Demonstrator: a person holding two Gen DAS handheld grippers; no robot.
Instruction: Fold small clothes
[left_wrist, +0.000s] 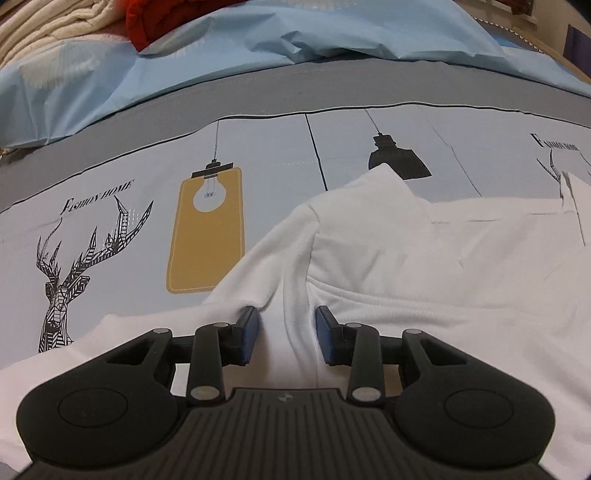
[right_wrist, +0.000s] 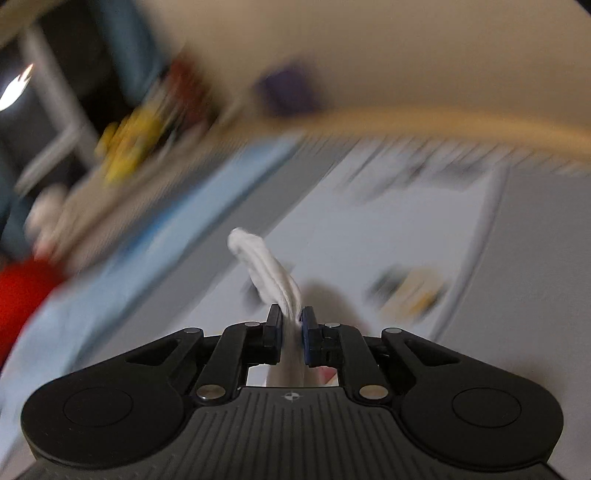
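White knit garment (left_wrist: 388, 251) lies spread on printed bed sheet (left_wrist: 280, 147), collar end away from camera, sleeve fold running toward left gripper (left_wrist: 288, 334). Left gripper: blue-padded jaws parted, straddling raised fabric ridge; pads not visibly pressing on it. Right gripper (right_wrist: 291, 328): jaws clenched on bunched white fabric edge (right_wrist: 266, 269), cloth protruding past fingertips; surroundings motion-blurred. Sheet print: deer head (left_wrist: 70, 277), yellow lamp panel (left_wrist: 207, 229). Light blue pillow (left_wrist: 258, 40) beyond.
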